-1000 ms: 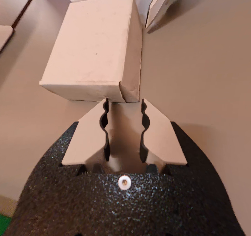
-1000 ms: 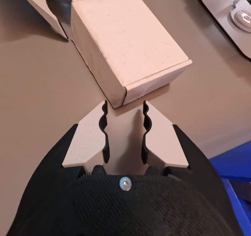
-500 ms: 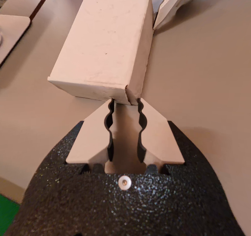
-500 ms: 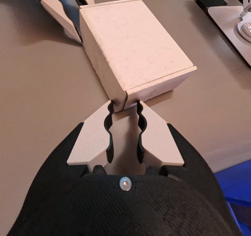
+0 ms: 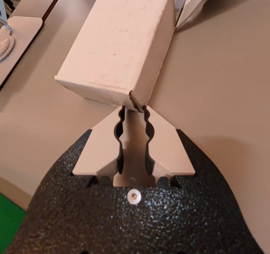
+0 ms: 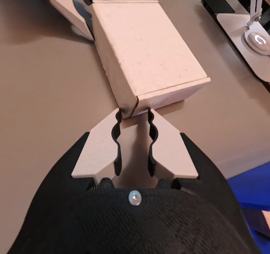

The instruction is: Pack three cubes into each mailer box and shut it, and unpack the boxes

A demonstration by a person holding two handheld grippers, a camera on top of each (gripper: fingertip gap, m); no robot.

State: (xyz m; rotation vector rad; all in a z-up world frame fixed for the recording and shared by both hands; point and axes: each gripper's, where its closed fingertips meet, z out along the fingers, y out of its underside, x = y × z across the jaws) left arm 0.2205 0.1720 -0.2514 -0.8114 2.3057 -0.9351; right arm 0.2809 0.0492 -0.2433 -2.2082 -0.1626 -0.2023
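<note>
A closed white mailer box (image 5: 116, 42) lies on the tan table (image 5: 219, 86). My left gripper (image 5: 134, 109) has its jaws narrowed onto the box's near corner, and the fingertips press both sides of that corner. In the right wrist view the same box (image 6: 146, 50) shows from the opposite end. My right gripper (image 6: 134, 112) pinches its own near corner the same way. Each gripper shows at the far end of the box in the other's view: the right one (image 5: 194, 3) and the left one (image 6: 70, 12). No cubes are in view.
A grey base plate with a metal fitting lies on the table at the left of the left wrist view (image 5: 21, 28) and at the right of the right wrist view (image 6: 241, 35). A blue bin (image 6: 251, 188) sits past the table edge. A green surface (image 5: 8, 220) shows at lower left.
Both grippers moved in to opposite corners of the box and their jaws narrowed onto them. The box has turned a little between them.
</note>
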